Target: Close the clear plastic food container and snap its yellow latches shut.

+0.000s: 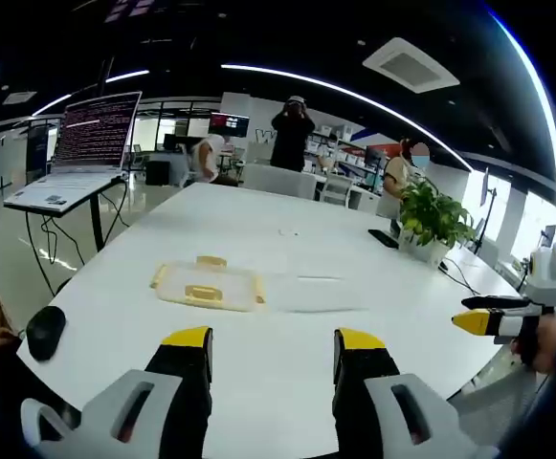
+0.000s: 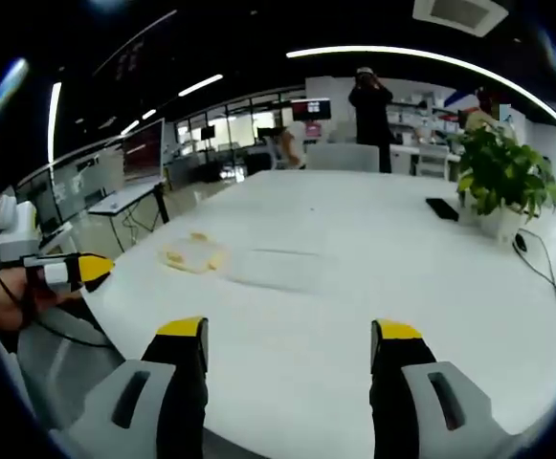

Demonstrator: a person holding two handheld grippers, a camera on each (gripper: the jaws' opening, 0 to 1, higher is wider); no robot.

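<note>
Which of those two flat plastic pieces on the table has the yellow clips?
The lid, the piece nearer the laptop. Yellow latches sit along its edges; the clear container beside it, toward the plant, shows none.

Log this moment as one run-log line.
stage: approach | left gripper: open, empty | right gripper: open, empty | container: open on table | lid: beside it, latches unsnapped

Left tool: black jaws, yellow tips, grey mounts.
</note>
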